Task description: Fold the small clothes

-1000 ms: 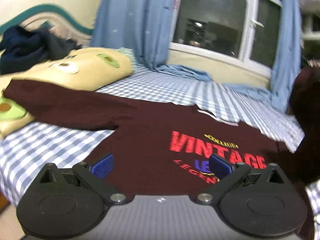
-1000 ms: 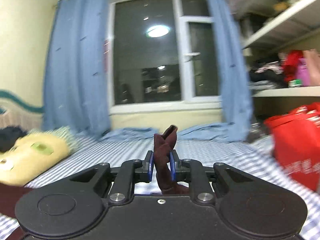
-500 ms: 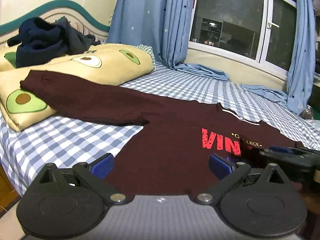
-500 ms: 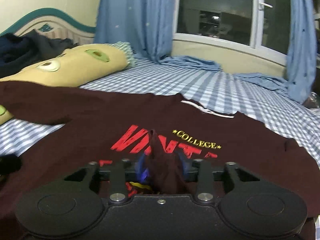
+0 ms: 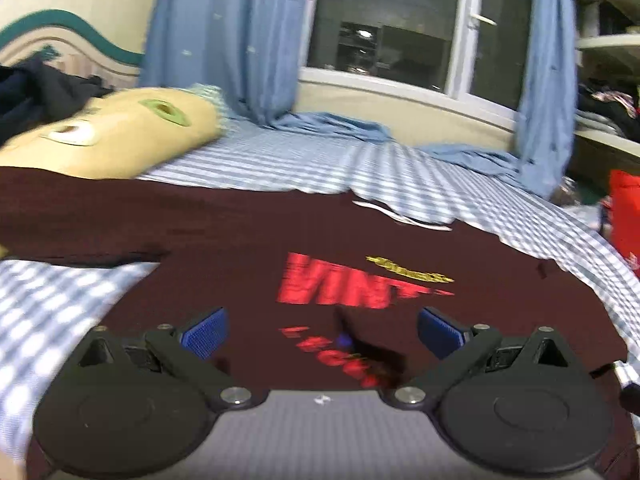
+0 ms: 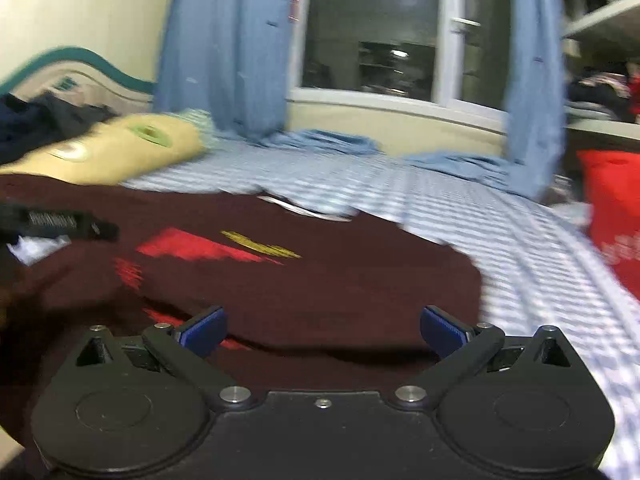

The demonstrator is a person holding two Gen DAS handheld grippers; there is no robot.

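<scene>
The right gripper (image 6: 322,330) has just been opening; its jaws stand wide with nothing between them. The left gripper (image 5: 320,334) also gapes empty. The dark maroon printed cotton T-shirt (image 6: 304,280) fills the frame's middle, a sleeve seemingly folded inward, though blur hampers certainty. Next: regrasp an edge.

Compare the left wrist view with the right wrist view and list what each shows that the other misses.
Left wrist only: the shirt's long sleeve stretched toward the pillow, and the left tool, open over the print.

Right wrist only: the right tool, jaws just opened with nothing between them, a black tool part at the left edge, and the folded shirt edge.

Both: the maroon shirt, avocado pillow, checked sheet, blue curtains, window.
</scene>
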